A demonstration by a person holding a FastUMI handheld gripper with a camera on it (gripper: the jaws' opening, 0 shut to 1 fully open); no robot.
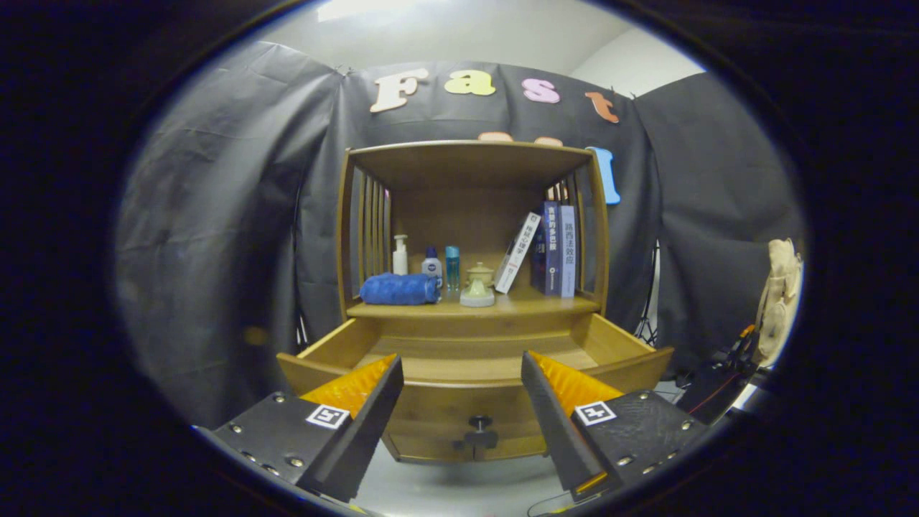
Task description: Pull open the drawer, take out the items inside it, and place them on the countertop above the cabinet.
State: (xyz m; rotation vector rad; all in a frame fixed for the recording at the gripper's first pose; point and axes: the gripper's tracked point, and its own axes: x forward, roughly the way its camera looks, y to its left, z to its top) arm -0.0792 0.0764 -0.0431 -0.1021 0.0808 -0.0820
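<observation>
Before open drawer (474, 359), tool (463, 380) spread, empty

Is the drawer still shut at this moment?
No, the drawer stands pulled out below the countertop, its inside visible, with the open gripper in front of it.
</observation>
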